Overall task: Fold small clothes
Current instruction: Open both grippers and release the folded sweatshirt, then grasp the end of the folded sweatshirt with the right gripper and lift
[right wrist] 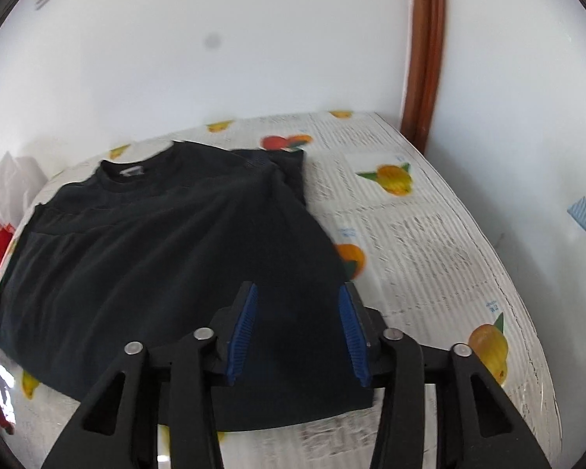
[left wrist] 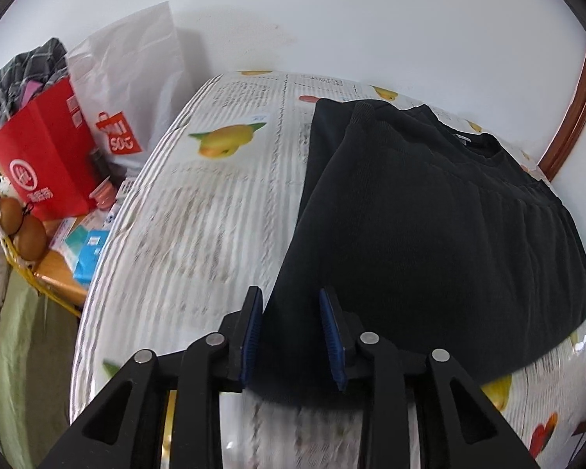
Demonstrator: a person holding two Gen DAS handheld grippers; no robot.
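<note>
Jaws apart on both grippers, over the black cotton T-shirt [left wrist: 429,226].
Left gripper [left wrist: 291,332] and right gripper [right wrist: 299,328] hang above its near hem on the fruit-printed tablecloth [right wrist: 418,234]; pinch both hem corners evenly before folding.

White bag [left wrist: 136,90]: red logo "MINISO", partly readable.

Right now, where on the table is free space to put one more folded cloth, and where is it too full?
Free: the printed tablecloth between the black shirt and the table's left edge, and the strip on the shirt's other side, toward the wooden door frame. Crowded: beyond the left edge, around the red bag, white bag and small boxes.
</note>
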